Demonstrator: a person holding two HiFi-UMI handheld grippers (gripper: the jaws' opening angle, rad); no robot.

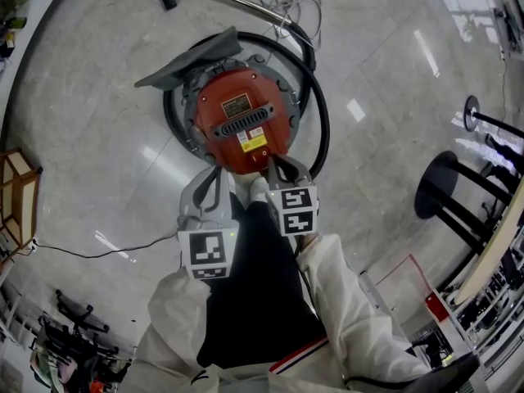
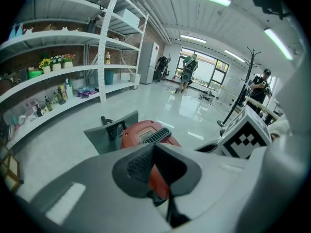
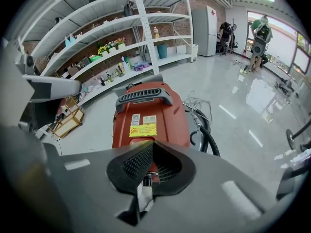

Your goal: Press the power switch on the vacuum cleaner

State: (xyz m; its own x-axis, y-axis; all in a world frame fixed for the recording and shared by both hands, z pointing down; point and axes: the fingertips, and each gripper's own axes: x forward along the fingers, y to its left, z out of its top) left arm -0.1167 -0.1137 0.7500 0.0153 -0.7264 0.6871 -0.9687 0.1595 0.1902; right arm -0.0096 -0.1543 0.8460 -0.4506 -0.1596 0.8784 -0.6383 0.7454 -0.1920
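Vacuum cleaner [image 1: 241,121] lies just ahead; left hand-held gripper [image 1: 218,172] and right hand-held gripper [image 1: 274,162], jaws together.

Vacuum [image 1: 240,121] body: red plastic, smooth and glossy, with a yellow paper-like label [image 3: 142,130] on top. Hose [image 3: 212,142]: black, ribbed, dull sheen. Wand [image 1: 237,0]: bright polished metal. Floor [image 1: 98,137]: pale, stone-look, highly polished, mirrors ceiling lights. Left gripper [image 2: 154,147] and right gripper [image 3: 151,144]: grey matt plastic shells. Pads [image 3: 132,163]: black, finely ridged, rubbery-looking. Sleeve [image 1: 344,301]: white cloth, creased.
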